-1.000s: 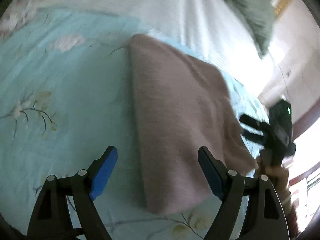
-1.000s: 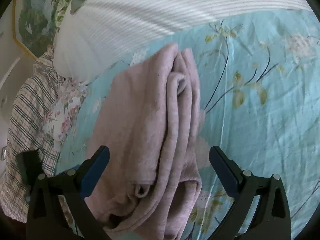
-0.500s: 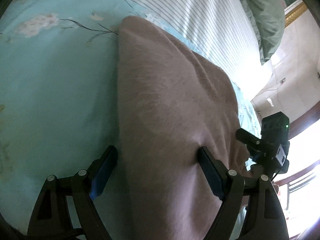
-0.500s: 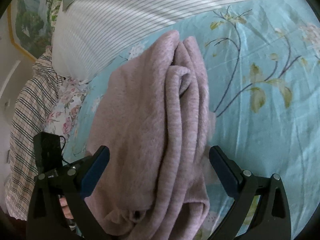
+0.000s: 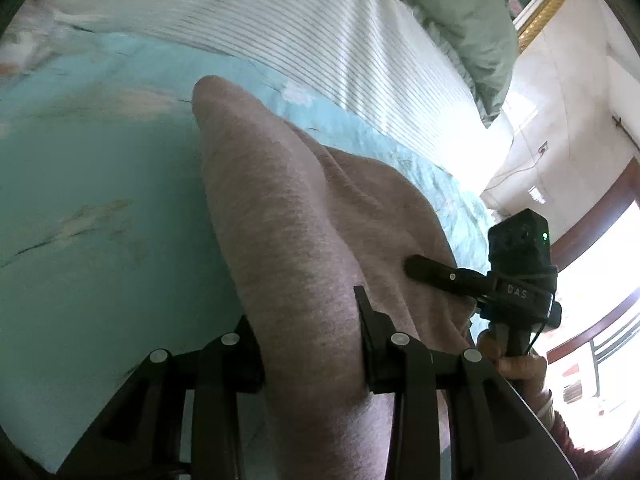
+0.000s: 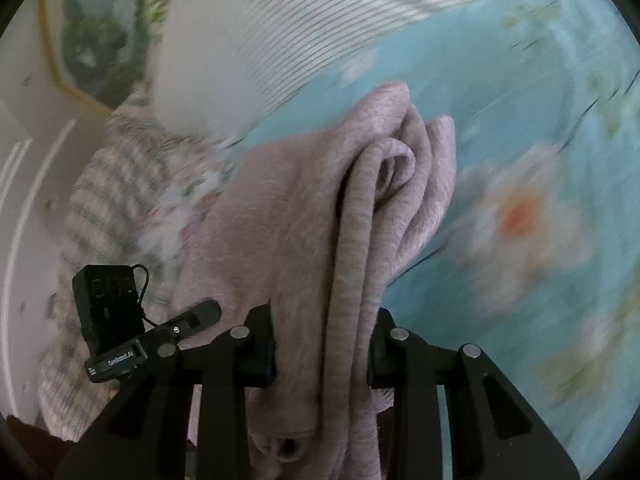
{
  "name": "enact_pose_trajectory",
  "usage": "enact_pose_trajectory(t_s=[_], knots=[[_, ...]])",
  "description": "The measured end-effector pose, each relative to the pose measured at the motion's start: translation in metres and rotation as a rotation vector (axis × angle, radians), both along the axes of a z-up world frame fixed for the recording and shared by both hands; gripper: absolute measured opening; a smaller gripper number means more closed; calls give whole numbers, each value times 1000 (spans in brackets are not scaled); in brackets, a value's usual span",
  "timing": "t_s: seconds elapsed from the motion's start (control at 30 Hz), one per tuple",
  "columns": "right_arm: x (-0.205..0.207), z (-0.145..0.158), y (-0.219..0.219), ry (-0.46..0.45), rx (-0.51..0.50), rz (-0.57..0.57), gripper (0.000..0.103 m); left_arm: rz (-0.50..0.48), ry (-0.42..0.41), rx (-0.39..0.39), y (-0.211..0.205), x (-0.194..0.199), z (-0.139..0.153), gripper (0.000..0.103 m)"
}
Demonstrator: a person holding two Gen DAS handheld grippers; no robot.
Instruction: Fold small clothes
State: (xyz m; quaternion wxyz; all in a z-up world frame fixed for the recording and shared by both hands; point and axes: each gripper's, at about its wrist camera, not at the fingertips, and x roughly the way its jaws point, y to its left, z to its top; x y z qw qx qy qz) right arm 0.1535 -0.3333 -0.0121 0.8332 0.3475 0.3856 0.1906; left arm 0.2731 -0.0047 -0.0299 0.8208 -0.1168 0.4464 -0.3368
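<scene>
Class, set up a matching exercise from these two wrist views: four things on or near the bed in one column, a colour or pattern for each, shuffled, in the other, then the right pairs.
Things:
1. folded garment
2. bedsheet
3. pillow
4. cover at the head of the bed

Descriptions:
A. white, thin stripes
B. dusty pink
C. grey-green
D. pale blue, floral

Pairs: 1-B, 2-D, 3-C, 4-A

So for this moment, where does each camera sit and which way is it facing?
Left wrist: on the left gripper, looking down along a pink garment across the bed; the right gripper and its hand show at right.
Right wrist: on the right gripper, looking along the garment's folded layers; the left gripper shows at left.
Shared: garment, bed, striped pillow. Both grippers have just been closing on the garment.
</scene>
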Motion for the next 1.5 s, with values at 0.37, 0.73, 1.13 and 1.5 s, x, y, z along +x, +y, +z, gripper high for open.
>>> enact_pose_trajectory(t_s=[0.37, 0.73, 1.13, 1.5], knots=[[-5, -33, 129, 19, -31, 130, 34, 167, -4, 169, 108, -66, -30, 43], [-41, -5, 115, 7, -196, -26, 62, 297, -57, 209, 139, -91, -26, 67], [-17, 8, 146, 0, -328, 46, 39, 193, -150, 103, 137, -135, -3, 57], [-16, 16, 111, -37, -214, -9, 17, 30, -131, 96, 86, -132, -14, 52]])
